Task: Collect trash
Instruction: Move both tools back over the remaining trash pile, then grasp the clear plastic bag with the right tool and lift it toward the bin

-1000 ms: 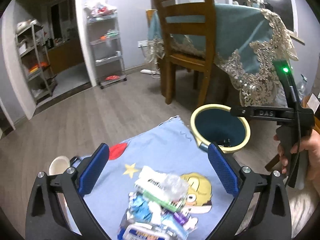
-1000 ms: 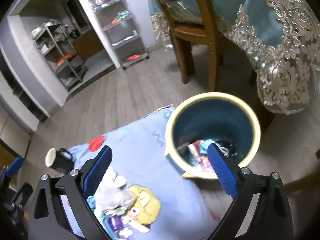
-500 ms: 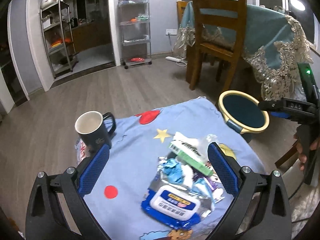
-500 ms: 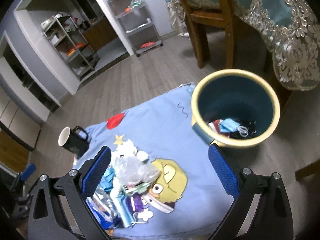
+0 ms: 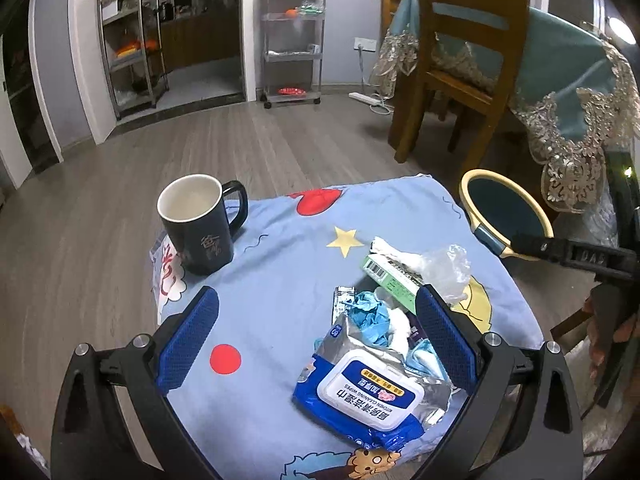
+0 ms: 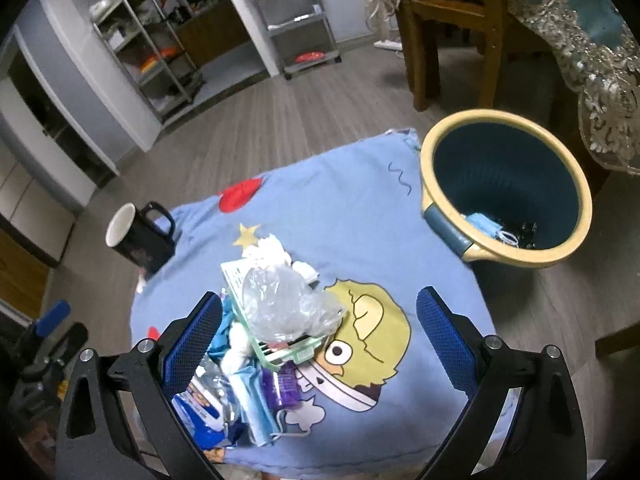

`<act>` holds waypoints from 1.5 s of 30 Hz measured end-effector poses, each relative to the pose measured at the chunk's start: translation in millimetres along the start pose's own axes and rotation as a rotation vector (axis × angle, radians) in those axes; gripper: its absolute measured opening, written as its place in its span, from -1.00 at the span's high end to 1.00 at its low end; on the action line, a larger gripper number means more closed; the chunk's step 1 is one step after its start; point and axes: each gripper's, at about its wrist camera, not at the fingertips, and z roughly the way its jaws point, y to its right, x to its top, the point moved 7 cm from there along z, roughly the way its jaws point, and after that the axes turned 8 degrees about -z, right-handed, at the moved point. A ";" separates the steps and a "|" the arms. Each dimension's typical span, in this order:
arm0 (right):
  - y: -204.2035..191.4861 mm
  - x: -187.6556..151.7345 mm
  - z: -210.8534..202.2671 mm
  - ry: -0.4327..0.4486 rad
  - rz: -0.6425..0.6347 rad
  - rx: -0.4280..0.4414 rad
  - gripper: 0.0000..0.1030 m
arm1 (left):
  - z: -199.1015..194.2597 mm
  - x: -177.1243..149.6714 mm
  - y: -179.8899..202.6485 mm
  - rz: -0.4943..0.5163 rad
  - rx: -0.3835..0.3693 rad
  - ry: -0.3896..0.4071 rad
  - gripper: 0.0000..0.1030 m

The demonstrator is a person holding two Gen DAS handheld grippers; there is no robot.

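The left gripper [image 5: 316,340] and right gripper [image 6: 318,344] both hang with fingers spread wide, grasping nothing. The trash pile [image 5: 384,320] lies near the front right edge of the small table [image 5: 280,280] with its cartoon cloth; a wipes pack [image 5: 368,392] sits nearest the front edge. The mug [image 5: 198,222] stands at the far left corner, with bare cloth between. The bin [image 6: 508,184] stands on the floor just off the right edge, its contents mostly in shadow. The wooden chair [image 5: 460,60] is cut off at the top.
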 end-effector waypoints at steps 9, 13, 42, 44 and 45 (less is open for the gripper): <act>-27.0 -10.9 46.1 -0.095 -0.084 0.037 -0.82 | 21.2 -0.8 -4.6 -0.023 0.019 -0.040 -0.88; -34.9 -14.0 62.6 -0.126 -0.101 0.061 -0.31 | 30.5 -0.8 -3.6 -0.032 0.023 -0.048 -0.88; 57.6 68.9 -0.4 0.015 0.042 0.121 0.62 | 140.4 -4.7 128.7 0.312 -0.105 -0.158 -0.88; 64.8 70.8 3.2 0.014 0.059 0.116 0.62 | 151.2 -7.0 137.2 0.335 -0.108 -0.170 -0.87; 66.4 71.3 3.7 0.014 0.059 0.111 0.62 | 156.4 -8.2 141.6 0.345 -0.110 -0.174 -0.87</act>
